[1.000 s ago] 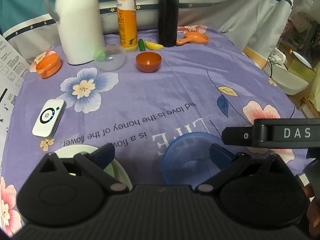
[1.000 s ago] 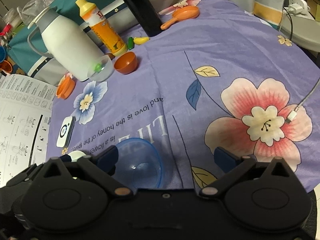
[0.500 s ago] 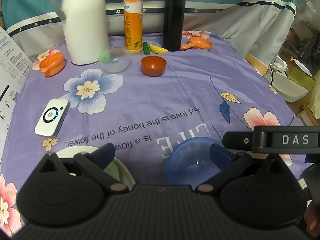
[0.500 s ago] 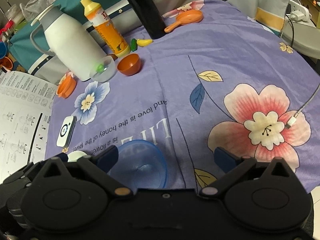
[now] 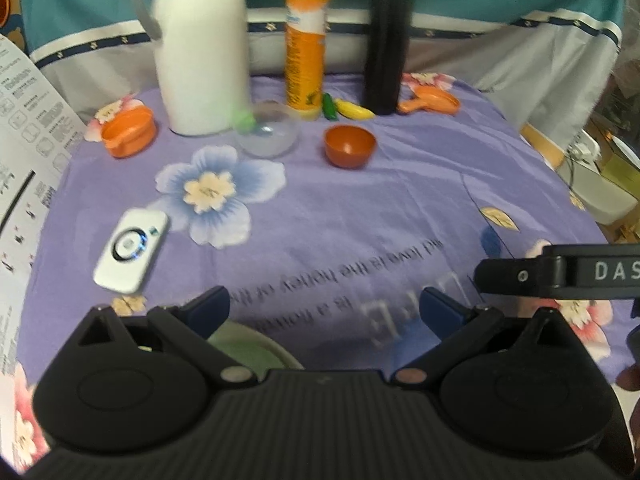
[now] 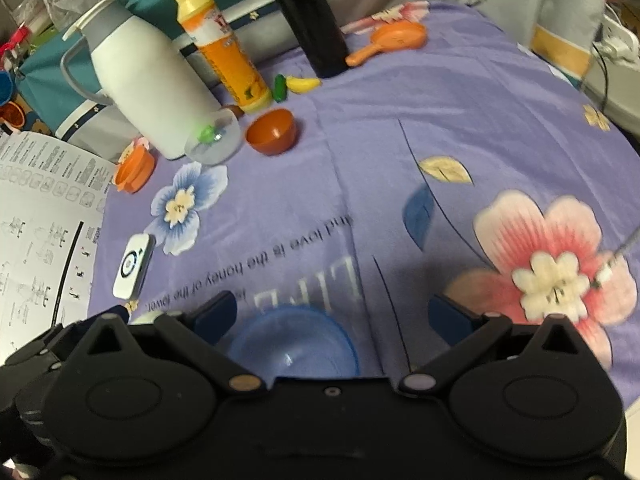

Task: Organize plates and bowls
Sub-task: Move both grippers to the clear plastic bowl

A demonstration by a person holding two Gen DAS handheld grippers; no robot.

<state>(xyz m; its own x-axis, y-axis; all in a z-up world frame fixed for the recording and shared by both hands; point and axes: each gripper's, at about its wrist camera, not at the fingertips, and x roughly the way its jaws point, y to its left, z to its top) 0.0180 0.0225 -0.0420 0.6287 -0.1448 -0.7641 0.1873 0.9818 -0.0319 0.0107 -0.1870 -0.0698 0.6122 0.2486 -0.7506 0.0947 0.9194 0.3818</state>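
Note:
My left gripper (image 5: 326,310) is open above the near edge of the purple floral cloth, with nothing between its fingers. A pale green plate (image 5: 248,344) lies under its left finger, mostly hidden by the gripper body. My right gripper (image 6: 332,315) is also open, and a blue bowl (image 6: 294,344) sits on the cloth just below its left finger. A red-brown bowl (image 5: 350,146) (image 6: 272,132) and a clear bowl (image 5: 267,134) (image 6: 214,140) with a green bit inside stand at the far side. The left wrist view is blurred near the blue bowl.
Along the back stand a white thermos (image 5: 200,48), an orange bottle (image 5: 306,52) and a black cylinder (image 5: 386,52). An orange cup (image 5: 128,131), an orange toy pan (image 5: 434,102), a white remote (image 5: 131,256), a printed sheet (image 6: 40,220) and a cable (image 6: 616,256) lie around.
Both views have tilted up and shifted forward, so the blue bowl and the plate sit lower and more hidden. Both grippers stayed open and nothing was picked up.

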